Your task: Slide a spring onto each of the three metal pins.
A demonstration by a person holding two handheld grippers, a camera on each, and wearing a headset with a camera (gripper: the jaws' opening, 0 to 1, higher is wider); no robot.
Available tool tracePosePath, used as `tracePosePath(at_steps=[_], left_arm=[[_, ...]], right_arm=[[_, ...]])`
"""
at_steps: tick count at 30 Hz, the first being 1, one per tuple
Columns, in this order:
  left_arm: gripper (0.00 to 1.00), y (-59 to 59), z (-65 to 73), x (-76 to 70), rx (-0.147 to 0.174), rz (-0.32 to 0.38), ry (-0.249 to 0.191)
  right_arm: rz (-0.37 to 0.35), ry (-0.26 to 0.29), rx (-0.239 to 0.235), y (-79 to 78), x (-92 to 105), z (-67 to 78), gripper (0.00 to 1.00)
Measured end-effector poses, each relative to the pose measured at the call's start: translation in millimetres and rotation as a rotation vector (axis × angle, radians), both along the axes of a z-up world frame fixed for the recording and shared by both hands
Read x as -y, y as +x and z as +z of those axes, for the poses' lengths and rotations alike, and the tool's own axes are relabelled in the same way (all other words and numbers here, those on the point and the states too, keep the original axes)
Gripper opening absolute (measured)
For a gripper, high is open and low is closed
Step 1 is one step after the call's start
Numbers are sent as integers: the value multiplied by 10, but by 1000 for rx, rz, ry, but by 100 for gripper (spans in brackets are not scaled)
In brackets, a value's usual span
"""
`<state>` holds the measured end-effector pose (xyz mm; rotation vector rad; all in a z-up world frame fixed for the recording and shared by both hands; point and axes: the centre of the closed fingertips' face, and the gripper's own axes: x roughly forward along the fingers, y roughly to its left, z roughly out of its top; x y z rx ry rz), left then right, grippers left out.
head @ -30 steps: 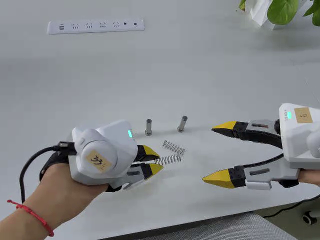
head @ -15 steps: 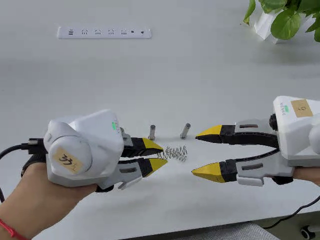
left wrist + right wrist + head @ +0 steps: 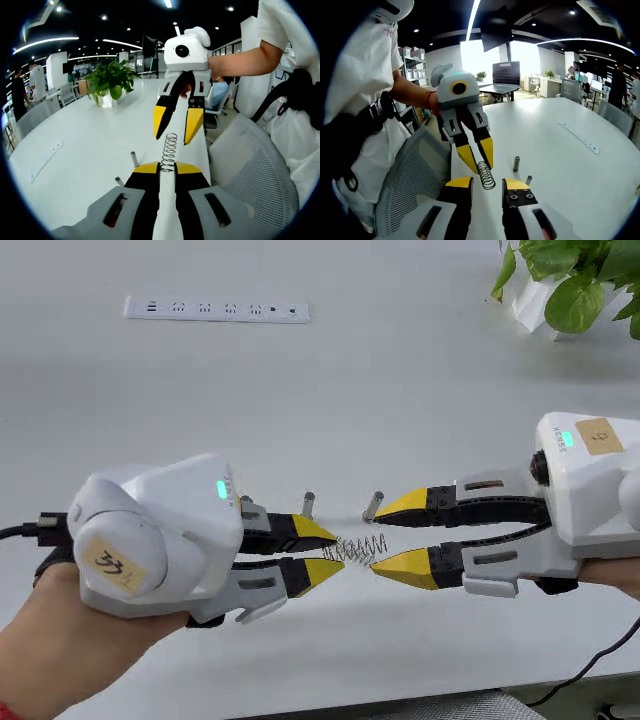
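Left gripper (image 3: pixel 328 552) is clamped on one end of a spring (image 3: pixel 357 547), centre of the head view, and it looks lifted off the table (image 3: pixel 300 390). Right gripper (image 3: pixel 385 537) has its jaws spread, one on each side of the spring's free end, not closed on it. Just above centre frame stand one pin (image 3: pixel 308 503) and a second pin (image 3: pixel 373 505), both bare. My read: early stage, no spring seated on either. To do: thread this one, then the rest.
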<state>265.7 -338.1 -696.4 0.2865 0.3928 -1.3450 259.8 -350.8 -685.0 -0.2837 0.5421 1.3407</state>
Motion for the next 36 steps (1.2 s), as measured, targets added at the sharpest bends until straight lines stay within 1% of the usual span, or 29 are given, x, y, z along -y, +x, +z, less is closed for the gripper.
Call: tracePosePath(at_steps=[4, 11, 26, 36], left_arm=[[7, 2, 34, 1, 2, -1, -13], [7, -14, 39, -4, 4, -7, -18], [7, -64, -4, -7, -1, -26, -8], [7, -78, -2, 2, -5, -34, -10]], right_arm=[[11, -3, 0, -16, -16, 14, 14], [22, -8, 1, -27, -28, 39, 7], [59, -37, -2, -79, -61, 40, 6], [71, -41, 8, -78, -88, 85, 6]])
